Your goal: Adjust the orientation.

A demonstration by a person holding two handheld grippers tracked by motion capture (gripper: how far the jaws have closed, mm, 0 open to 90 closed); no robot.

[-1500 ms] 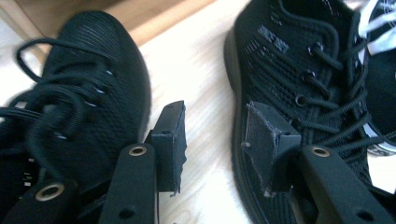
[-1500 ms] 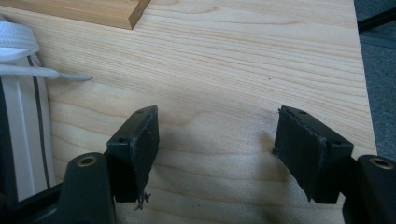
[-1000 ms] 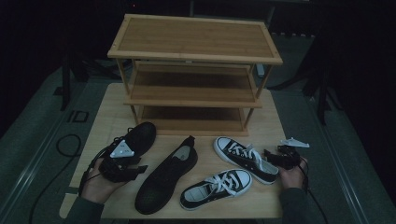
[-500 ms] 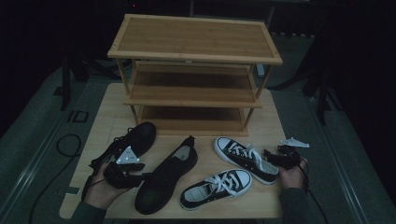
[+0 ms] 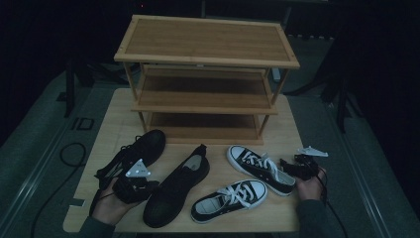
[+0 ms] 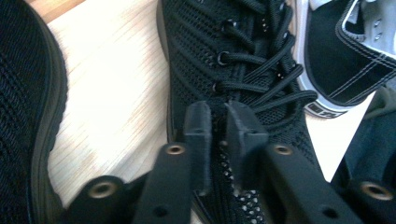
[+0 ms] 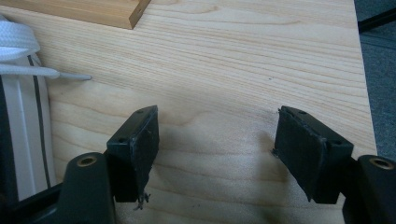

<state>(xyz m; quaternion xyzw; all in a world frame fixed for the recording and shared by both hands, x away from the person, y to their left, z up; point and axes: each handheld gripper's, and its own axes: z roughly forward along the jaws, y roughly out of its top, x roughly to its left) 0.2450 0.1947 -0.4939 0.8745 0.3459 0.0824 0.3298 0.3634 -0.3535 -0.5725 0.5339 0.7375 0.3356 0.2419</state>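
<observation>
Since the earlier high view, the left gripper (image 5: 141, 186) has been sliding off the outer black shoe (image 5: 133, 156) toward the middle black mesh shoe (image 5: 176, 191), and its jaws have just been closing with that shoe's collar between them.

From the high view, the person's left hand (image 5: 111, 206) is resting at the near left of the table (image 5: 114, 114), beside the heel of the middle shoe. The right gripper (image 5: 297, 168) is sitting by the heel of the farther sneaker (image 5: 260, 168), while the nearer sneaker (image 5: 230, 198) is lying just in front. The wooden shoe rack (image 5: 205, 74) is standing empty at the far side.

Along the left gripper view, the jaws are standing narrow, pinching the mesh edge of the black shoe (image 6: 243, 70) just below its laces (image 6: 266, 79).

Along the right gripper view, the jaws are standing wide over bare table (image 7: 219, 70), holding nothing; a white lace (image 7: 28, 70) is lying at the left.

Judging by this, the grasp on the first shoe is being taken. Next comes lifting it clear of its neighbours and carrying it to a rack shelf, keeping the pinch firm, since soft mesh may slip.
</observation>
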